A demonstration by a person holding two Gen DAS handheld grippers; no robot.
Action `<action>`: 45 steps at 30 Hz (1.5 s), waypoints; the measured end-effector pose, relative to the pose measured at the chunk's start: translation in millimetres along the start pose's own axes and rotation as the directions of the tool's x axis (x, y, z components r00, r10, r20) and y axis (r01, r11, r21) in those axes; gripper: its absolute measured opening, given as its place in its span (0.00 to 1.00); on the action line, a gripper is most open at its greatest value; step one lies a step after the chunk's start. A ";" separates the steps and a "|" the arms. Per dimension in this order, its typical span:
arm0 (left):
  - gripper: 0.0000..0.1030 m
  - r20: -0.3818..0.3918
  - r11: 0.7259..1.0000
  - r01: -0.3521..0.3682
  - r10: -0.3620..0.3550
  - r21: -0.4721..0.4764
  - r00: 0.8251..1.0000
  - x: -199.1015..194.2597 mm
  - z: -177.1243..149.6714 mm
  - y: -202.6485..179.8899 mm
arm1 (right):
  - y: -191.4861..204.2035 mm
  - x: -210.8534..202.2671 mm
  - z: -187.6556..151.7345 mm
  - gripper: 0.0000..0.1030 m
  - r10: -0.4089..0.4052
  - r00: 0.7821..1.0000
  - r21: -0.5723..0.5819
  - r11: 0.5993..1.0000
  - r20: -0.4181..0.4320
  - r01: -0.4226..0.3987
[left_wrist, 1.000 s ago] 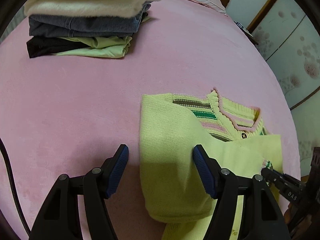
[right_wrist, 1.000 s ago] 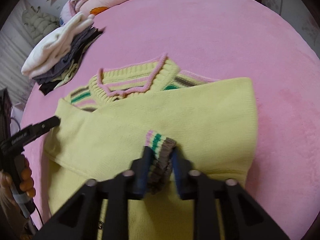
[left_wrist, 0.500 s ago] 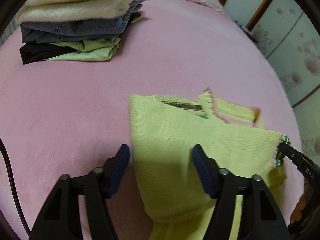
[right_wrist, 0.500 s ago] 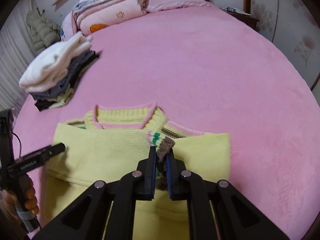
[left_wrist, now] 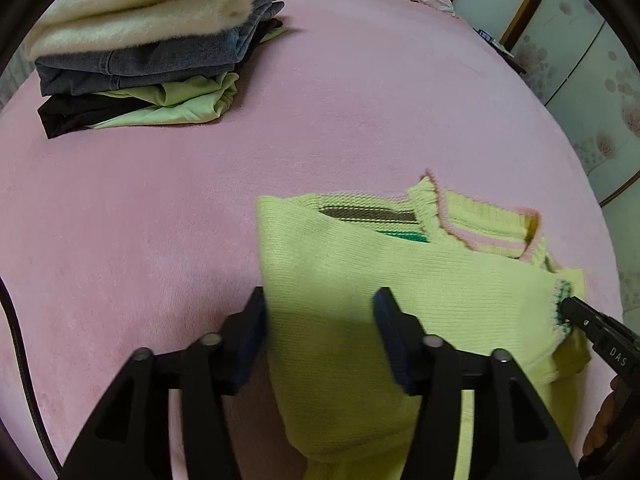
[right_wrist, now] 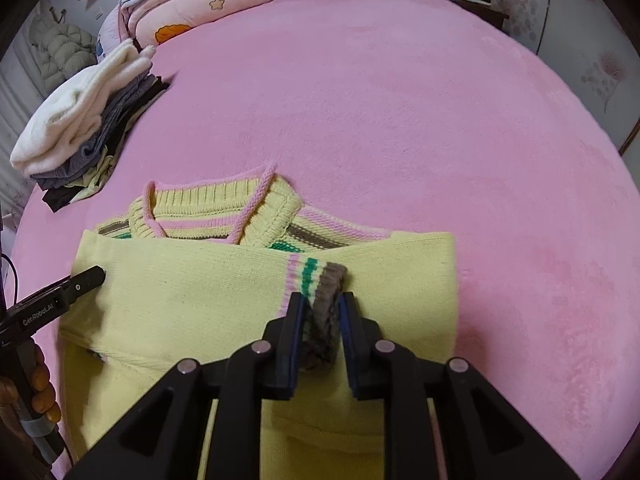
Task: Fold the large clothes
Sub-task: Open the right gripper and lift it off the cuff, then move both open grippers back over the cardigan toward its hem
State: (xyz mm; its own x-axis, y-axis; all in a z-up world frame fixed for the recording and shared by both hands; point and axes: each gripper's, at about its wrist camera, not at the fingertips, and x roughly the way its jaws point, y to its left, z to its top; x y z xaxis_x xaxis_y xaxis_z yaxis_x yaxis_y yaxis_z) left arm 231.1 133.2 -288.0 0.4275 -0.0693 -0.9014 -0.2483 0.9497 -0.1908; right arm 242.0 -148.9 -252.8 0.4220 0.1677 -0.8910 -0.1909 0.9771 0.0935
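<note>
A yellow knit sweater [left_wrist: 400, 280] [right_wrist: 180, 280] with a pink-edged collar lies on the pink bed cover [right_wrist: 400, 100], one sleeve folded across its chest. That sleeve's striped cuff [right_wrist: 320, 280] [left_wrist: 562, 300] sits between the jaws of my right gripper [right_wrist: 322, 304], which are opening; the pads look eased off the cuff. My left gripper [left_wrist: 320, 304] hovers over the sweater's folded left edge, jaws wide and opening, with fabric under them but not pinched. One of its fingers [right_wrist: 86, 280] shows in the right wrist view.
A stack of folded clothes [left_wrist: 140, 60] [right_wrist: 80, 132], white on top, sits at the bed's far left. Folded bedding [right_wrist: 192, 4] lies at the head of the bed. A person's hand [right_wrist: 40, 380] holds the left gripper's handle. A black cable [left_wrist: 20, 340] hangs at left.
The right gripper moved the cuff along the sweater's chest, below the collar, and its jaws have parted around it. The left gripper shifted slightly over the sweater's left edge.
</note>
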 end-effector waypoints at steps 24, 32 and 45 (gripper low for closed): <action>0.49 0.069 0.997 0.033 -0.038 0.064 0.997 -2.9 -41.0 -42.9 | 60.8 10.8 -26.5 0.15 0.038 0.995 -0.177 0.984 0.096 -0.020; 0.47 0.074 0.995 0.027 -0.034 0.094 0.997 6.1 -36.4 -36.1 | 0.5 8.4 -23.5 0.15 -0.083 0.990 -0.104 0.990 0.118 0.095; 0.77 0.027 1.000 -0.004 0.003 0.031 1.000 -38.4 -28.4 -51.6 | 2.5 -45.7 -21.6 0.18 -0.047 0.991 -0.065 0.996 0.122 0.056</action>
State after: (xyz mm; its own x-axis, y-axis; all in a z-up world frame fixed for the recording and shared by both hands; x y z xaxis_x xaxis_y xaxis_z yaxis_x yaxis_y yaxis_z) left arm 202.7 78.2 -254.6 0.4496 -0.0582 -0.8913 -0.2229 0.9590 -0.1751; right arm 203.1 -157.0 -221.5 0.5359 0.1360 -0.8333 -0.2242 0.9744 0.0148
